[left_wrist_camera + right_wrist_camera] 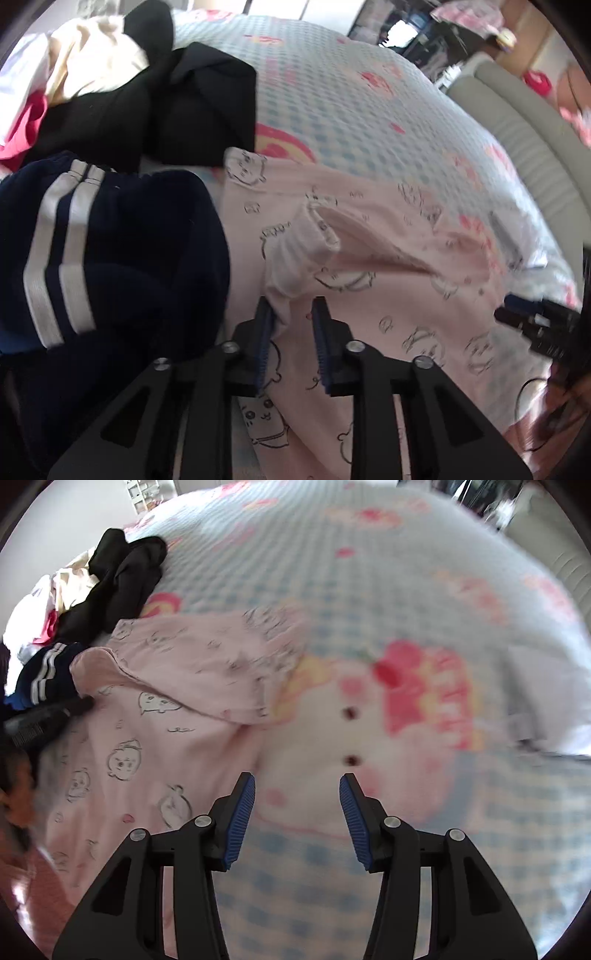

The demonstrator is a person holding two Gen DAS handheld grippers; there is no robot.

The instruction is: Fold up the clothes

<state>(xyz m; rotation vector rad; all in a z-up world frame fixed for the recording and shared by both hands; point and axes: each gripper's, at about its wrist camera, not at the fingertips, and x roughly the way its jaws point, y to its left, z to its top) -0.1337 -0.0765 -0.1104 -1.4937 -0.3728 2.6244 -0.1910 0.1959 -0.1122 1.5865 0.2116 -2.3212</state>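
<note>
Two grippers over one bed (424,590), blue-checked cover with pink cartoon prints.

Pink garment (147,738) with line-drawn faces lies spread on the bed, long axis running roughly from the near edge away toward the pile of other clothes. One part of it is folded back over the body, underside showing.

Left gripper (293,328): jaws narrow, a bunched fold of the pink garment (369,258) sits between the blue pads, close to a ribbed cuff (306,240). Looks pinched, though the far pad may not be fully in contact; I judge it holding cloth.

Right gripper (297,812): jaws wide, nothing between them. It hangs above bare bed cover, just off the garment's right edge. The garment lies to its left; the nearest free edge is the folded-over flap ahead and left.

Judgement: the left gripper is the nearer and already engaged; the right must travel left to take the opposite edge before any fold across the long axis.

Pile at the far left, touching the garment's edge: navy piece with two white stripes (92,258), black garment (166,99), cream cloth (92,62). All unfolded, heaped loose.

No containers in view.
</note>
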